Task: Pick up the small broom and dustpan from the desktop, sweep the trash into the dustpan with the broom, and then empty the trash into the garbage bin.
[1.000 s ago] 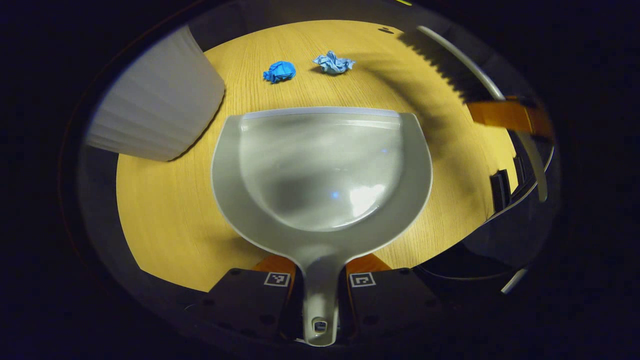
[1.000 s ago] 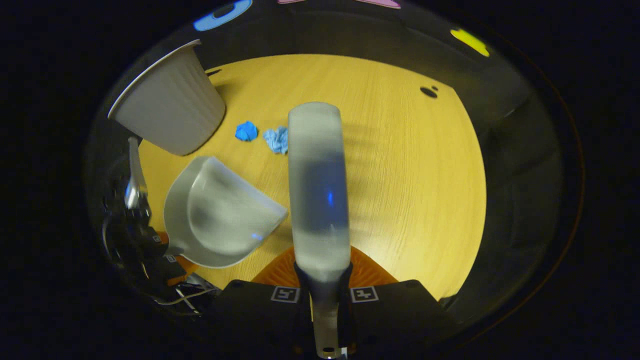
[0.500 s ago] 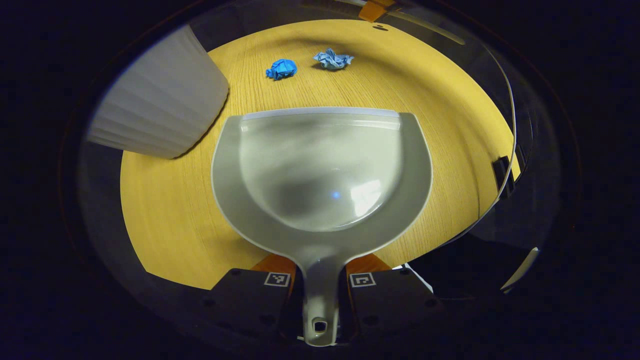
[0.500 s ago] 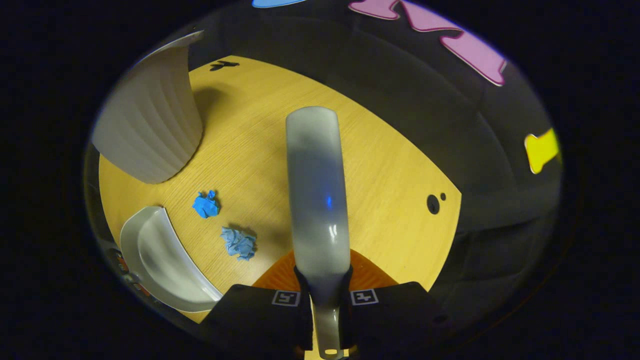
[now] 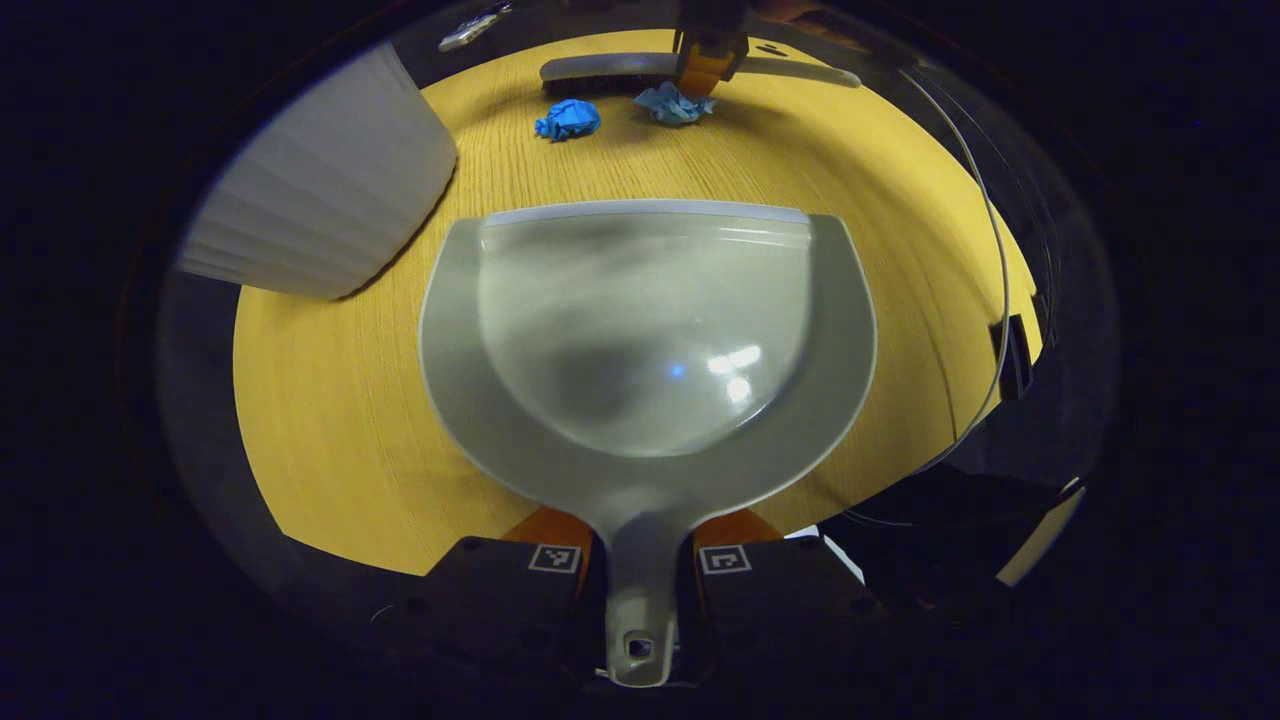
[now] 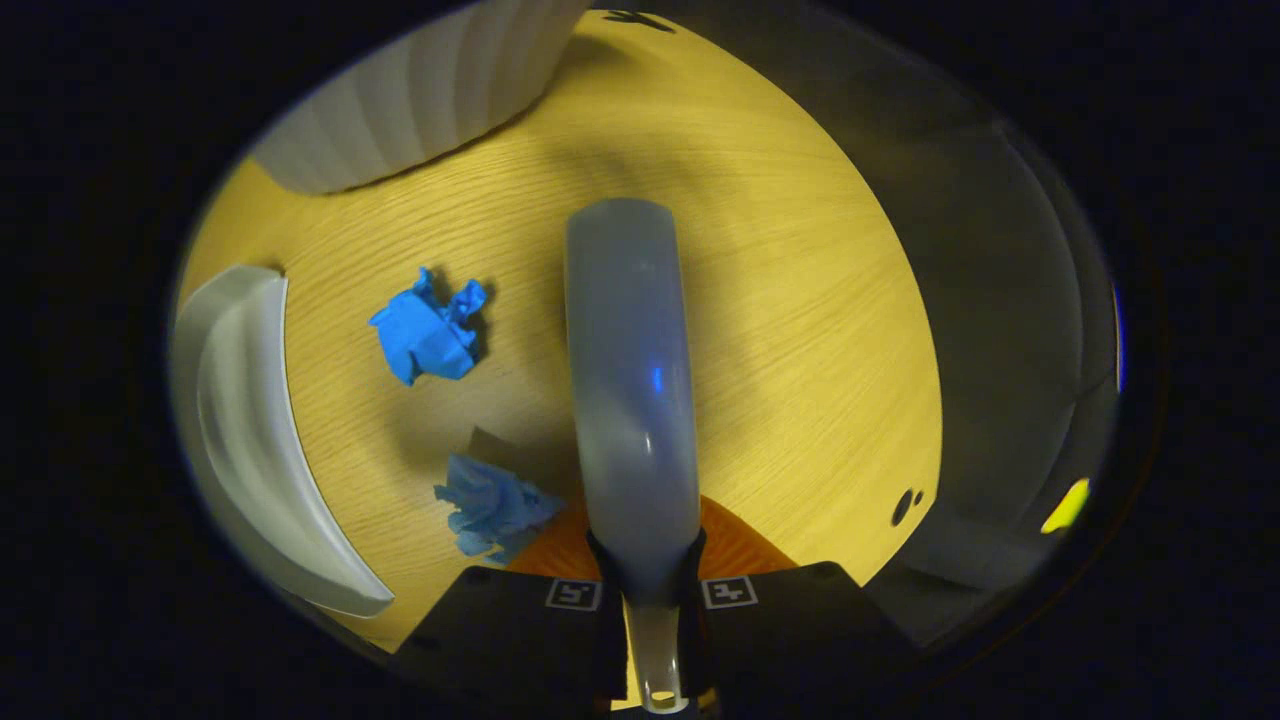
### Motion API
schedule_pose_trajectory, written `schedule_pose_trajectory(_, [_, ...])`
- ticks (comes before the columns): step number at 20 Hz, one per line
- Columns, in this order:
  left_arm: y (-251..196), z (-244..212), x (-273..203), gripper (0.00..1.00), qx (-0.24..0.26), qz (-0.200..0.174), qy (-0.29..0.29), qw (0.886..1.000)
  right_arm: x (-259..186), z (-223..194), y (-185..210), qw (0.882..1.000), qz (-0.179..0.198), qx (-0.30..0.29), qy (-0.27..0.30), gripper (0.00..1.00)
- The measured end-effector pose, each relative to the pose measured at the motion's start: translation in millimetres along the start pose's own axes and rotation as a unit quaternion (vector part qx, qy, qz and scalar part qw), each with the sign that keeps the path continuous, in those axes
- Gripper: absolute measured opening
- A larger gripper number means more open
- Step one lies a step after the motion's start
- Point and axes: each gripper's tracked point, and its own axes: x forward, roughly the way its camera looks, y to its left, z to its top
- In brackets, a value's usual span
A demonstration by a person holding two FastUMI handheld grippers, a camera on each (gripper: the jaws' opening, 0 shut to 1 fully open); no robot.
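Lowered behind the blue scraps, right gripper pinches the broom; left gripper pinches the dustpan.

Counts: one dustpan, grey. One broom, grey. Two paper scraps on the desk: one bright blue wad, one pale blue wad. One white ribbed bin. Two grippers: left gripper in the left gripper view, right gripper in the right gripper view. Two fingers on each.
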Motion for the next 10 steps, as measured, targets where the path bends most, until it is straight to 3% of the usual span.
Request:
schedule_pose_trajectory(6, [-1.7, -1.6, -0.3, 0.27, 0.004, -0.002, 0.005, 1.000, -24.0, -20.0, 35.7, 0.992, 0.069, -0.107, -0.001, 0.22])
schedule_pose_trajectory(8, [-3.7, -1.4, -1.7, 0.27, 0.006, -0.002, 0.006, 1.000, -23.3, -36.0, 48.9, 0.986, 0.128, -0.105, 0.005, 0.22])
schedule_pose_trajectory(10, [-5.4, 7.4, -0.9, 0.26, 0.023, -0.004, -0.014, 1.000, -22.4, -53.6, 69.0, 0.973, 0.213, -0.091, 0.025, 0.22])
